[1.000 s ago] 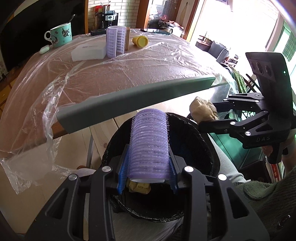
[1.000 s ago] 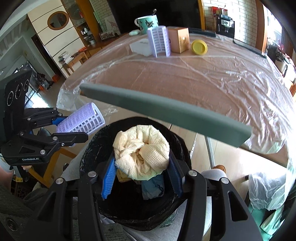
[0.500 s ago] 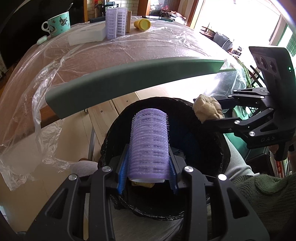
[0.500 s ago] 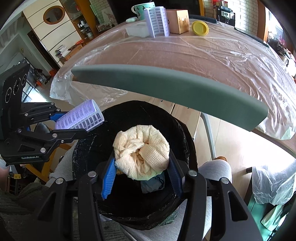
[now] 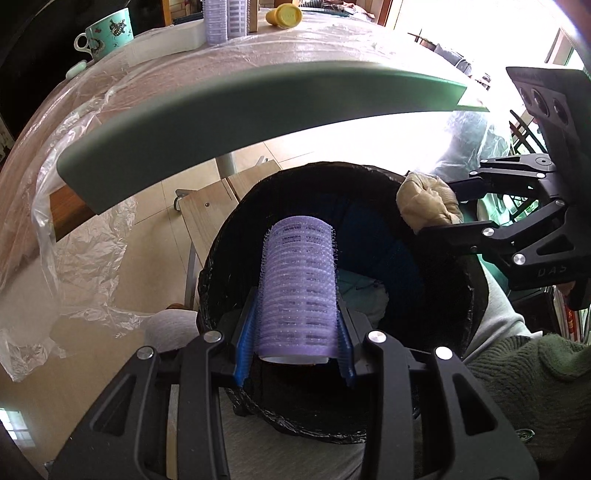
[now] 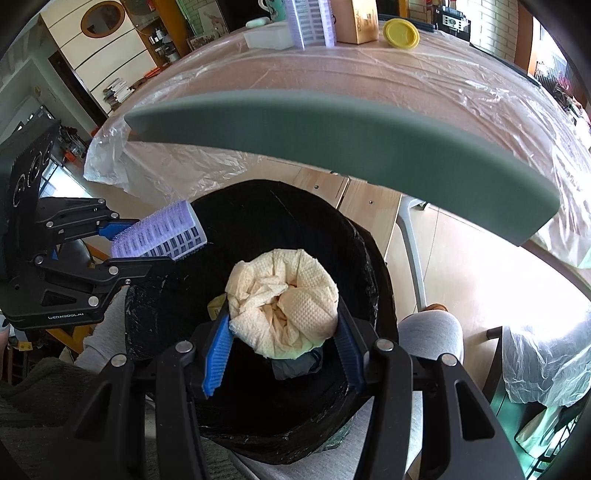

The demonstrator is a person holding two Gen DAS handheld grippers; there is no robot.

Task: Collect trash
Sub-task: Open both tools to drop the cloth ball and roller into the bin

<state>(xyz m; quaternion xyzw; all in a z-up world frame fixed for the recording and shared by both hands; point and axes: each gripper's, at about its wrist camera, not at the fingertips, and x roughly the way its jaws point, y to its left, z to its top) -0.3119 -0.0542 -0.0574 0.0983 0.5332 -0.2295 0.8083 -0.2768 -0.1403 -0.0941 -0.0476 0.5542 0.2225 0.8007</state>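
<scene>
Left gripper (image 5: 299, 306): fingers clamped on the purple hair roller (image 5: 298, 286), roller hanging over the open mouth of the black-lined trash bin (image 5: 436, 295). Right gripper (image 6: 282, 325): fingers pinching a crumpled paper towel wad (image 6: 282, 306), also above the bin opening. Both point steeply down into the bin, which sits on the person's lap (image 6: 430, 328). Some trash already inside. Desk (image 6: 369, 74) beyond, under plastic sheet, carries a yellow lid (image 6: 401, 33), cardboard box (image 6: 356, 20), and a mug (image 5: 107, 35).
</scene>
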